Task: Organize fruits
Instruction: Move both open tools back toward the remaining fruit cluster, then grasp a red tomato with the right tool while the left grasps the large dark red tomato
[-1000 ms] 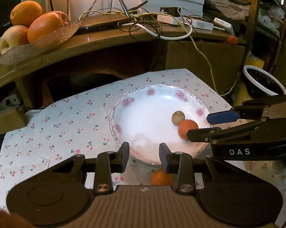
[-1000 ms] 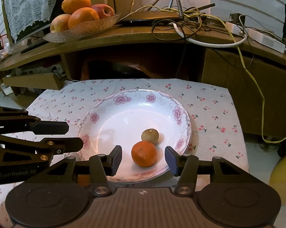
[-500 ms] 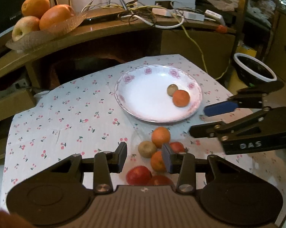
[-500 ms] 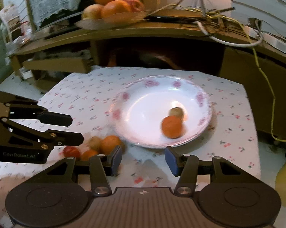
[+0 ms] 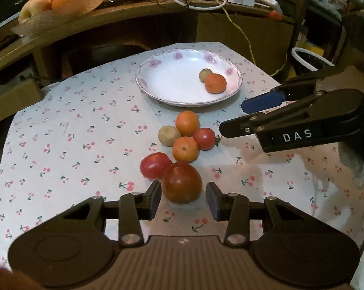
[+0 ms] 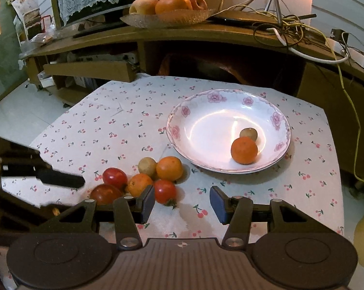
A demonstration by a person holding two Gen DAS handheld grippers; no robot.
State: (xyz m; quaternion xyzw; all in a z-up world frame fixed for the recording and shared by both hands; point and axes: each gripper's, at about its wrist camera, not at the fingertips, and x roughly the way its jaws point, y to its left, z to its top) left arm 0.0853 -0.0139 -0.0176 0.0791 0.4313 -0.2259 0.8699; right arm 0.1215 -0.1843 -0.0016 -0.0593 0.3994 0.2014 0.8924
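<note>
A white floral plate (image 5: pixel 172 89) (image 6: pixel 206 130) holds an orange mandarin (image 5: pixel 215 83) (image 6: pixel 244 150) and a small brown fruit (image 5: pixel 205 74) (image 6: pixel 248 134). In front of it a cluster of fruit lies on the cherry-print cloth: two mandarins (image 5: pixel 187 123), a brown fruit (image 5: pixel 169 135) and three tomatoes. My left gripper (image 5: pixel 183 199) is open, its fingers either side of the large dark tomato (image 5: pixel 182 183) without touching it. My right gripper (image 6: pixel 182 201) is open and empty, just right of the small tomato (image 6: pixel 165 191).
A wooden shelf behind the table carries a glass dish of oranges and apples (image 6: pixel 167 2) and tangled cables (image 6: pixel 286 26). A white-rimmed bucket (image 5: pixel 307 58) stands on the floor to the right. The table drops off at its right and front edges.
Both grippers have pulled back from the plate toward the table's front. The fruit cluster has come into view, and the large tomato now sits between my left fingers.
</note>
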